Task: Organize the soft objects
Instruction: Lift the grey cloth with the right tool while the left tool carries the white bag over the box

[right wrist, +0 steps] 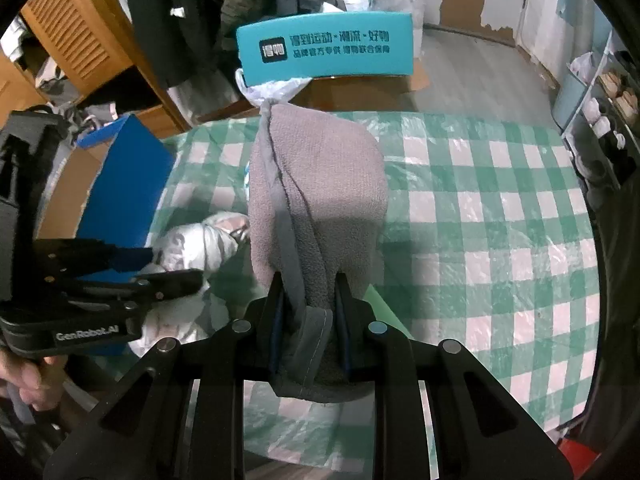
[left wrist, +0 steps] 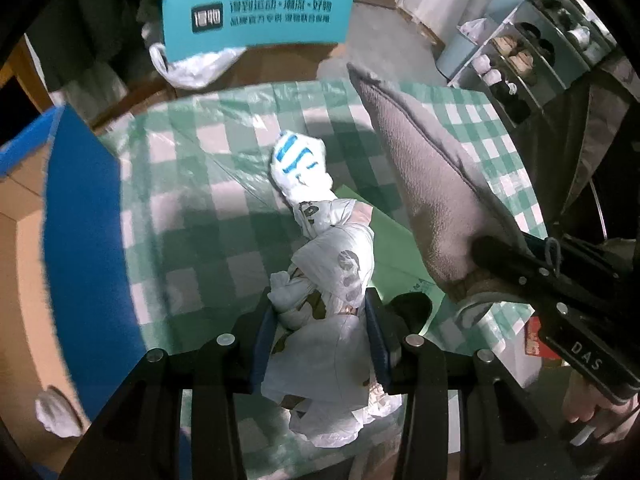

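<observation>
- Green-and-white checked tablecloth [left wrist: 208, 184] under clear plastic film covers the one table I am working over; wood floor and peeling wall lie beyond it.
- I count two claws. My left gripper [left wrist: 320, 336] is clenched on a white printed plastic bag [left wrist: 332, 264], its two blue pads pressing the crumpled bag from both sides.
- That bag stretches forward from the left gripper's tips, ending ahead in a knotted part with blue stripes, low over the cloth.
- My right gripper [right wrist: 310, 320] is clamped on one grey fleece cloth [right wrist: 320, 184], pinched at its hemmed edge; the fleece bulges forward and up from the tips.
- From the left wrist view, the fleece [left wrist: 424, 184] hangs to the right of the left gripper, with the right gripper [left wrist: 480, 252] gripping its lower end.
- From the right wrist view, the left gripper [right wrist: 160, 268] sits to the left of my right claw, with the white bag [right wrist: 200, 240] at its tips.
- One green sheet [left wrist: 384, 240] lies flat on the cloth between the two claws.
- One blue-lined cardboard box [left wrist: 80, 216] stands open to the left of the left gripper; one white wad [left wrist: 56, 412] lies inside it.
- One teal sign with printed characters [left wrist: 260, 12] stands ahead of both claws, past the table's far edge, with one tied clear bag [left wrist: 192, 64] below it.
- One shoe rack [left wrist: 528, 56] stands far right.
</observation>
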Motion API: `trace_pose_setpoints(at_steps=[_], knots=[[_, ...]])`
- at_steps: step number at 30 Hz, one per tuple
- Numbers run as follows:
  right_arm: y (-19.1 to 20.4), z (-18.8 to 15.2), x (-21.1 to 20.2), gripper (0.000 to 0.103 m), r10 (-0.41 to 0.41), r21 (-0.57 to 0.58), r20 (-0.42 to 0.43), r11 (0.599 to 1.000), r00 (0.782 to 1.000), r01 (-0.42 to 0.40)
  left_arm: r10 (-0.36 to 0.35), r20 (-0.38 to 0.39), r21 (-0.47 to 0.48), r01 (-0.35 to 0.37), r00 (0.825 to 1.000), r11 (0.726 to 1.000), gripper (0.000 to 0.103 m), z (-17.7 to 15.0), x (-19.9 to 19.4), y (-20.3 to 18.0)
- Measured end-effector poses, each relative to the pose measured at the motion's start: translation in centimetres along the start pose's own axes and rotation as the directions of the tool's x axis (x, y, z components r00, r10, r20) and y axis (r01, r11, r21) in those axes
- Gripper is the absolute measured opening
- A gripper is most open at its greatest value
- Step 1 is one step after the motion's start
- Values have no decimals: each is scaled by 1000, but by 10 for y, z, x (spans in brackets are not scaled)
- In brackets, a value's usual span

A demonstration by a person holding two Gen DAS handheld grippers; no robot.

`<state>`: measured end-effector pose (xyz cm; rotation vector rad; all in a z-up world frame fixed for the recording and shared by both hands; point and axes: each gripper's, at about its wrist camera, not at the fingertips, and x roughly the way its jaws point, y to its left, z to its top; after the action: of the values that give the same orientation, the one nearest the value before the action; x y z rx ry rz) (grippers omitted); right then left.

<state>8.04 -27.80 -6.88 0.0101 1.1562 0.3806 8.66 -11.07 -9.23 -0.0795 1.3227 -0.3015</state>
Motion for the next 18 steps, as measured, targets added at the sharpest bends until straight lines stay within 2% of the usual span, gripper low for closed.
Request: trace_pose_setpoints(at_steps=[9, 18], knots=[[15, 2, -16, 20, 12, -27, 31, 1000, 999, -11, 66, 87, 22, -68, 994, 997, 42, -7, -38, 9], [37, 4, -28, 20, 24, -60, 51, 998, 998, -21, 85, 155, 15, -89, 984, 996, 42, -19, -72, 21]])
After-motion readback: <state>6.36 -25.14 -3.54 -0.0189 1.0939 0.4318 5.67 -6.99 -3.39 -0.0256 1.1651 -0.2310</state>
